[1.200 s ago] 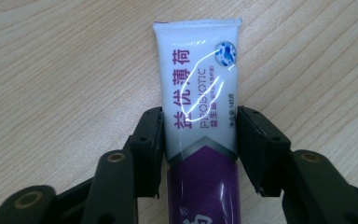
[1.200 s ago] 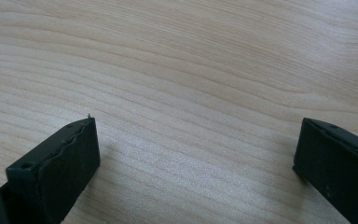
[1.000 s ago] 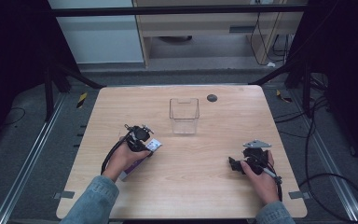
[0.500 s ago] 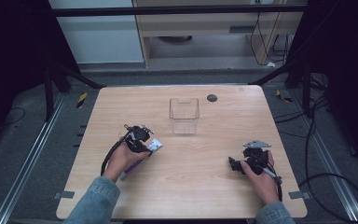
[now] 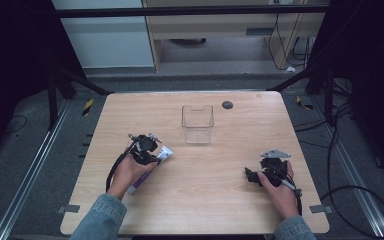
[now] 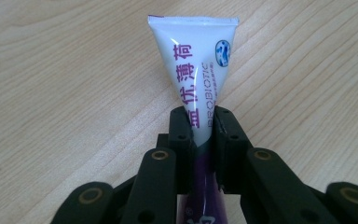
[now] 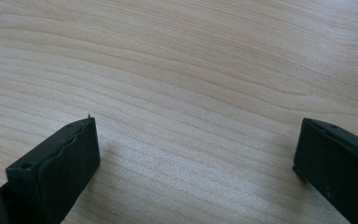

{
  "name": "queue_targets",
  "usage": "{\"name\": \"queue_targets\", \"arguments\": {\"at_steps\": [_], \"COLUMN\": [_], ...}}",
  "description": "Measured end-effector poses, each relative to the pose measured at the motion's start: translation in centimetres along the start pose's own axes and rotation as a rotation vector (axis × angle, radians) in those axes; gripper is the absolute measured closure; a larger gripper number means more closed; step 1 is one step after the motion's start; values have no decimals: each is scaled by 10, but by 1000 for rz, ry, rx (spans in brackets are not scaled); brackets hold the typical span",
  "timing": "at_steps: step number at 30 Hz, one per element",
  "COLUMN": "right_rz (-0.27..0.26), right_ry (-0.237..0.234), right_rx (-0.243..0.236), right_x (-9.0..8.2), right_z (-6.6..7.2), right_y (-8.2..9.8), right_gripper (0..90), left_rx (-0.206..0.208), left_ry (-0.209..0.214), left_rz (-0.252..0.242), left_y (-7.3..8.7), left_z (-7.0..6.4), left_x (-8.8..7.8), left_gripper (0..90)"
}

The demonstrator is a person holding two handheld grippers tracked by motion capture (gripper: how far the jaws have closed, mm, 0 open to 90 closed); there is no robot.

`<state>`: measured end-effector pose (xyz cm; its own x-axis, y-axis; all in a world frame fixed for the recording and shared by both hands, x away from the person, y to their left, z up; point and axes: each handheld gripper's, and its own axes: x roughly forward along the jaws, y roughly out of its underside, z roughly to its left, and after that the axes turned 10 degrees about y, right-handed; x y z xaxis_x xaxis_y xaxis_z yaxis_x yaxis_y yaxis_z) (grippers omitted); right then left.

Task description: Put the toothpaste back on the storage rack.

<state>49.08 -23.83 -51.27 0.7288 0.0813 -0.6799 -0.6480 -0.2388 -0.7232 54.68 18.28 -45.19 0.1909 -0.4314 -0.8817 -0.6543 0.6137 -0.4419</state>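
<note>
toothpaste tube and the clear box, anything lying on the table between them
Nothing: in the high view bare wood separates the toothpaste tube, clamped in the left gripper, from the clear box.

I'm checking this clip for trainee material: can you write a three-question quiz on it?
1. True or false: the left gripper is shut on the white and purple tube.
2. Which stands wide open with nothing between its fingers? A) left gripper B) right gripper
3. What stands on the table beyond the tube, near the middle?

Key: 1 true, its jaws having just been closing with the tube between them; 2 B; 3 a clear open-topped container.
</note>
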Motion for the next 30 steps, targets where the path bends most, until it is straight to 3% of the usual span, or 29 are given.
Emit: {"name": "queue_targets", "arguments": {"at_steps": [4,12,20,30], "right_rz": [0,-1,-1,1], "right_ry": [0,-1,-1,0], "right_rx": [0,-1,0,-1], "right_x": [0,0,0,0], "right_z": [0,0,0,0], "right_y": [0,0,0,0], "right_gripper": [4,4,4,4], "left_rx": [10,11,16,62], "left_ry": [-2,-19,-42,-76], "left_rz": [-15,-91,-155,-220], "left_y": [-1,-6,-16,-36], "left_z": [-2,-5,-10,-26], "left_x": [-6,-29,-41,-62], "left_gripper": [791,793,793,793]}}
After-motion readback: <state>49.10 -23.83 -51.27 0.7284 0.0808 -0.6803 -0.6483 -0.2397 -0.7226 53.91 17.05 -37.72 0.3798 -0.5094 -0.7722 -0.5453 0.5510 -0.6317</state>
